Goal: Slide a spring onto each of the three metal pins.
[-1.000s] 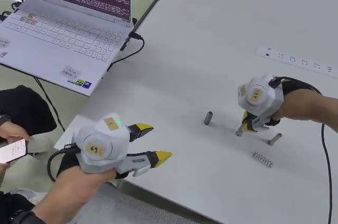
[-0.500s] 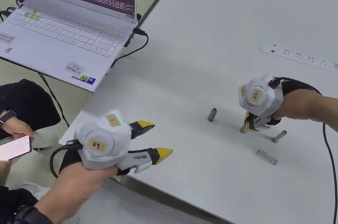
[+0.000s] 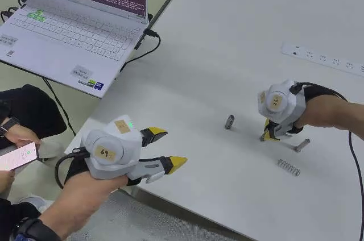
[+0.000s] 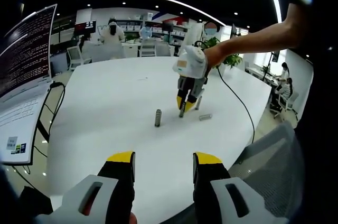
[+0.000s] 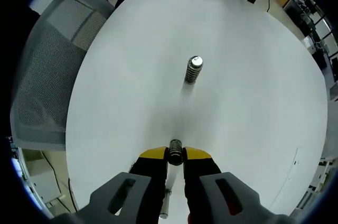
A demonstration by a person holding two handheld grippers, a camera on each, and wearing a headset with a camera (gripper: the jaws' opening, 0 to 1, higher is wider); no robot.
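Observation:
One metal pin with a spring on it stands upright on the white table. My right gripper points down at the table, shut on a second spring-covered pin held upright. Just right of it lie a bare pin and a loose spring. My left gripper hovers at the table's near edge, open, with nothing between its yellow tips. In the left gripper view the right gripper shows beyond the standing pin.
An open laptop with a plugged-in cable sits at the far left. A white power strip lies at the far right. A grey mesh chair stands by the table's near edge. A person's hand holds a phone at the left.
The head camera has shifted a little. The right gripper stays shut on its pin in the same spot, and the left gripper has barely drifted.

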